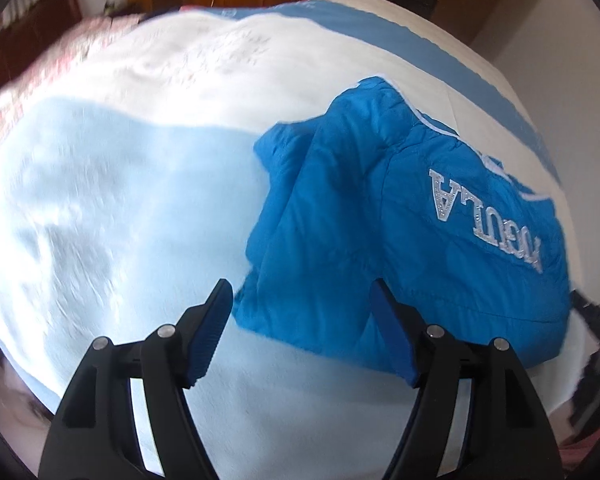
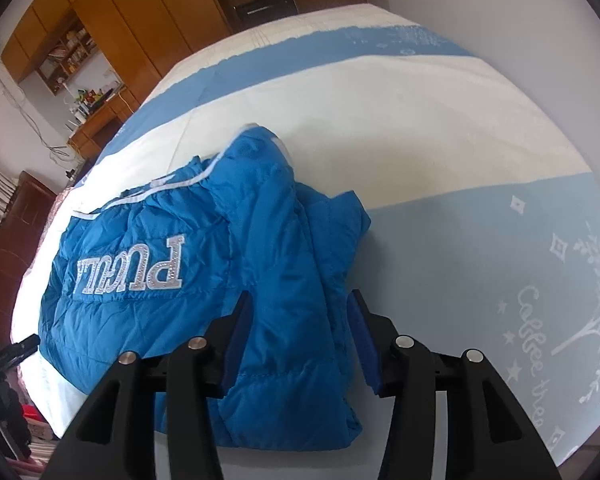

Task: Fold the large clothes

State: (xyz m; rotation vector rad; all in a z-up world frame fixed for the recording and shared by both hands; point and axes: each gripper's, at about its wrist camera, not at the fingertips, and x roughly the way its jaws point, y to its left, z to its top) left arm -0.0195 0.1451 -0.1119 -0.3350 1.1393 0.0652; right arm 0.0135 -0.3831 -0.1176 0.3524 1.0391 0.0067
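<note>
A bright blue puffer jacket (image 1: 412, 232) with silver lettering lies folded into a compact bundle on the bed, lettering up. It also shows in the right wrist view (image 2: 204, 264). My left gripper (image 1: 300, 312) is open, its blue pads spread above the jacket's near left corner, holding nothing. My right gripper (image 2: 298, 328) is open, its pads on either side of the jacket's folded right edge, above the fabric and not closed on it.
The bed cover (image 2: 440, 128) has pale blue, white and darker blue bands with a printed tree. Wooden cupboards and shelves (image 2: 112, 32) stand beyond the bed. A black tripod (image 2: 0, 364) stands at the left bed edge. A pinkish patterned cloth (image 1: 40, 52) lies at the far left.
</note>
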